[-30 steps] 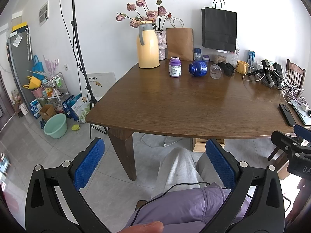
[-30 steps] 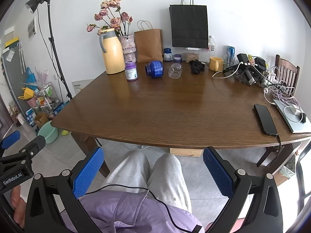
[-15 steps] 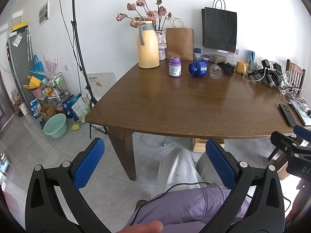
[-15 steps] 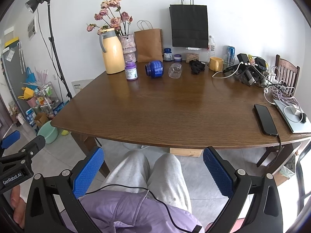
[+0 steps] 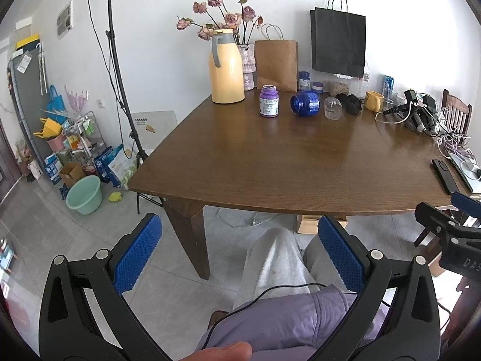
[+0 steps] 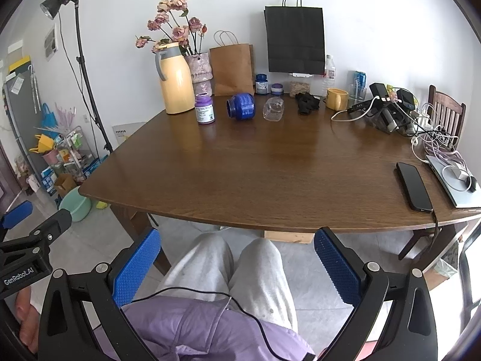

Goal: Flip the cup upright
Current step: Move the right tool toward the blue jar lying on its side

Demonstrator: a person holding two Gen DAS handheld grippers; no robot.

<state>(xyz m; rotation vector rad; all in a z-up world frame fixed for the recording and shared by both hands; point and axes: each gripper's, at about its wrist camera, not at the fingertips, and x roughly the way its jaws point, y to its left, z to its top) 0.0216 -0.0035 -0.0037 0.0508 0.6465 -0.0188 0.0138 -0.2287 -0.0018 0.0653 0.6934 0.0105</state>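
Note:
A blue cup point(image 5: 304, 103) lies on its side at the far end of the brown table point(image 5: 285, 156), its mouth facing left; it also shows in the right wrist view point(image 6: 240, 106). A clear cup point(image 5: 332, 107) lies on its side just right of it, also in the right wrist view point(image 6: 273, 107). My left gripper point(image 5: 239, 255) is open and empty, held low over my lap in front of the table. My right gripper point(image 6: 237, 266) is open and empty, also over my lap, well short of the cups.
A purple bottle point(image 6: 204, 113), a yellow thermos point(image 6: 174, 81), a flower vase, paper bags and a yellow mug point(image 6: 336, 98) stand along the far edge. A phone point(image 6: 413, 186), laptop and cables lie at the right. A light stand point(image 5: 120, 69) is left of the table.

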